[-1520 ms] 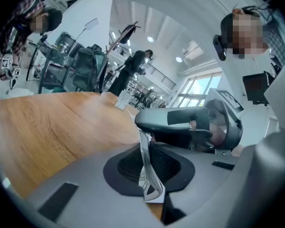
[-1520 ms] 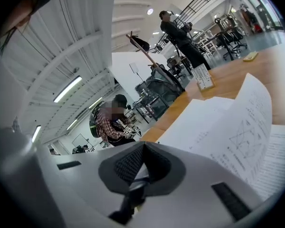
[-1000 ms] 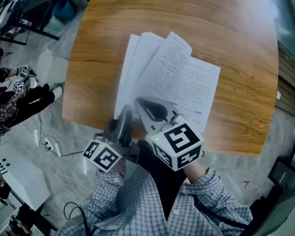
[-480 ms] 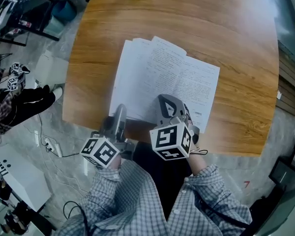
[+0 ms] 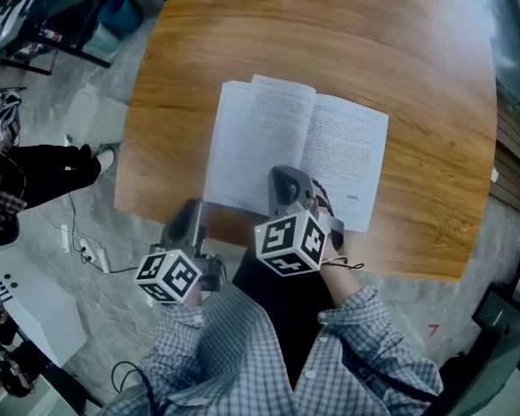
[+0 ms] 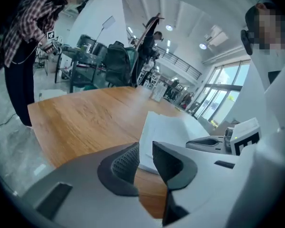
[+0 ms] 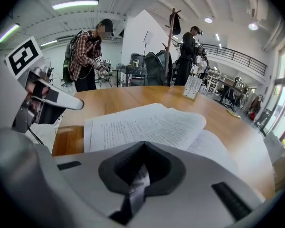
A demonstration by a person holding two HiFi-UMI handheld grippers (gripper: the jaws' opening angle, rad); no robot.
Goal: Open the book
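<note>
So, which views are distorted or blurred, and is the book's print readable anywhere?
Head view: sharp, evenly lit; the print in the book is too small to read. Left gripper view: strong fisheye, dark corners, bright windows. Right gripper view: same fisheye, page lines visible but not legible.

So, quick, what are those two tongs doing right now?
Left tongs: open, just been opening, nothing between them.
Right tongs: closed, nothing visibly held.

Book [image 5: 251,146] print illegible (too small)
</note>
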